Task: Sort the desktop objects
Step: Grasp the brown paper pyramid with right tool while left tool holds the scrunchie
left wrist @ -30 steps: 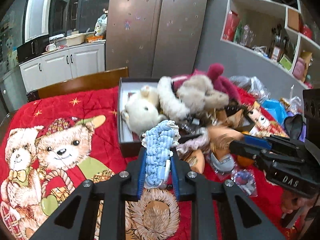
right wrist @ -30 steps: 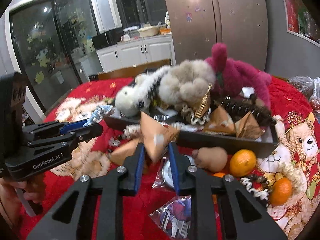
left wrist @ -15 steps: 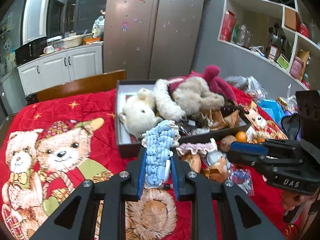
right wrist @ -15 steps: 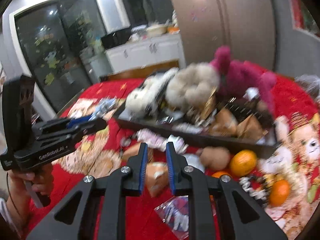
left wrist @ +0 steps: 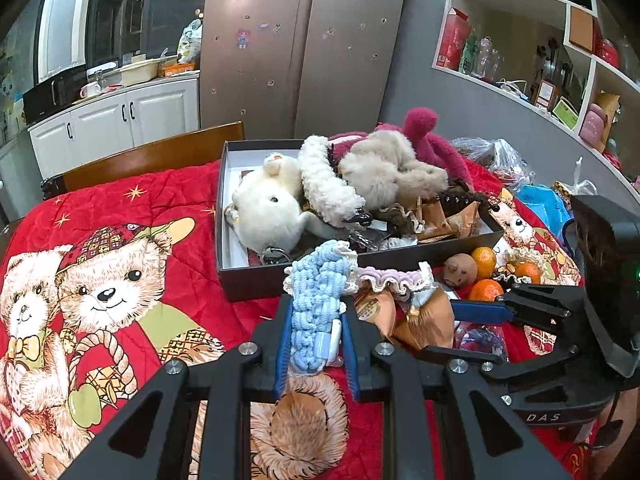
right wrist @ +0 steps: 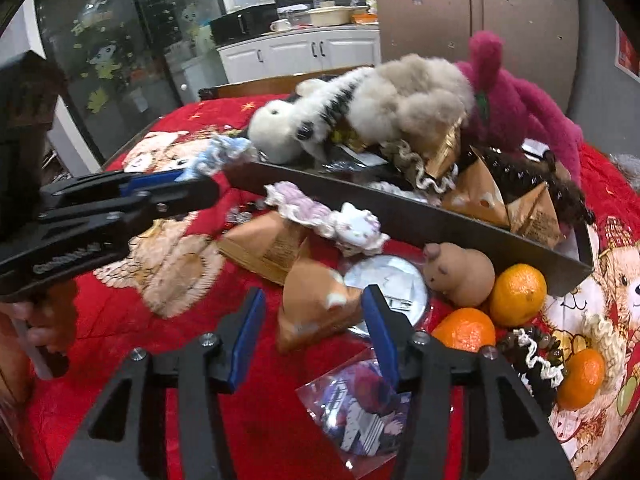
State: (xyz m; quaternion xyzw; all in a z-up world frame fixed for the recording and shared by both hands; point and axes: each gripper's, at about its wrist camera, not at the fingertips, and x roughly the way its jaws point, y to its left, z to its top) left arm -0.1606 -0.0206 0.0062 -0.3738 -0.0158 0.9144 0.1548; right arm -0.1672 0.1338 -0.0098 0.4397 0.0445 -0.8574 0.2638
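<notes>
Red bear-print blanket [left wrist: 168, 216] covers table; left fingers [left wrist: 285, 338] pinch blue scrunchie [left wrist: 316, 300], right fingers [right wrist: 248, 332] spread.

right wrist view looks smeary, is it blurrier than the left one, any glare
Right wrist view: motion-smeared, the left gripper and brown packet soft-edged. Left wrist view: crisp on the blue scrunchie; fridge shows only dull sheen. Both bend at the edges, corners dark.

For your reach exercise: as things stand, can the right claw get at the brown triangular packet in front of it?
Probably yes. The right claw is open, its fingers either side of the packet, with nothing between them. The mirror sits just behind.
</notes>
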